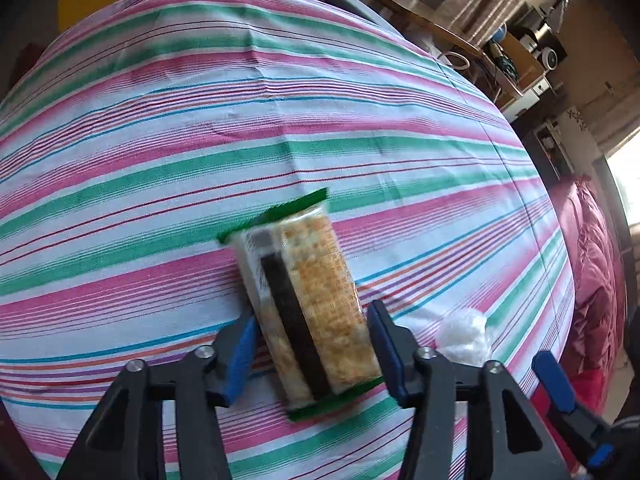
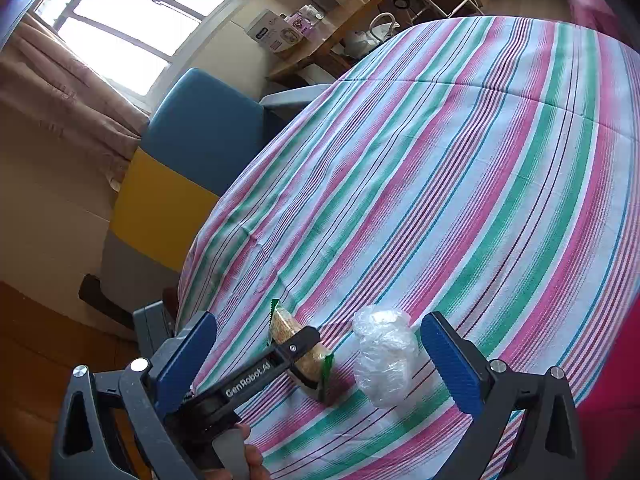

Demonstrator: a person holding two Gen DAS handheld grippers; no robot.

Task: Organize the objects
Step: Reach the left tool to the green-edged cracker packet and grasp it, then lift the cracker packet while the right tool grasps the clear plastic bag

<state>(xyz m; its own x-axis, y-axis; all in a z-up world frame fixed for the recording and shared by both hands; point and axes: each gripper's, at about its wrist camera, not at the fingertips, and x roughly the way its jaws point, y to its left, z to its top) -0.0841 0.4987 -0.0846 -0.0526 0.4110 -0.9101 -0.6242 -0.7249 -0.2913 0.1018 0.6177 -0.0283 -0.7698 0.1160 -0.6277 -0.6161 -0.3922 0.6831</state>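
Note:
A cracker packet (image 1: pixel 306 300) with green ends lies on the striped tablecloth (image 1: pixel 200 128). My left gripper (image 1: pixel 312 344) straddles its near half, the blue pads (image 1: pixel 240 354) close beside it with small gaps, so it looks open. In the right wrist view the left gripper (image 2: pixel 304 360) sits over the same packet (image 2: pixel 286 330). A crumpled clear plastic bag (image 2: pixel 384 354) lies just right of the packet, also in the left wrist view (image 1: pixel 464 334). My right gripper (image 2: pixel 320 364) is open wide and empty, its pads (image 2: pixel 450 362) either side of packet and bag.
A blue and yellow chair (image 2: pixel 192 148) stands past the table's far edge. A wooden shelf with boxes (image 2: pixel 320 24) and cluttered desks (image 1: pixel 512 60) are behind. A red cover (image 1: pixel 592 272) lies beyond the table's right edge.

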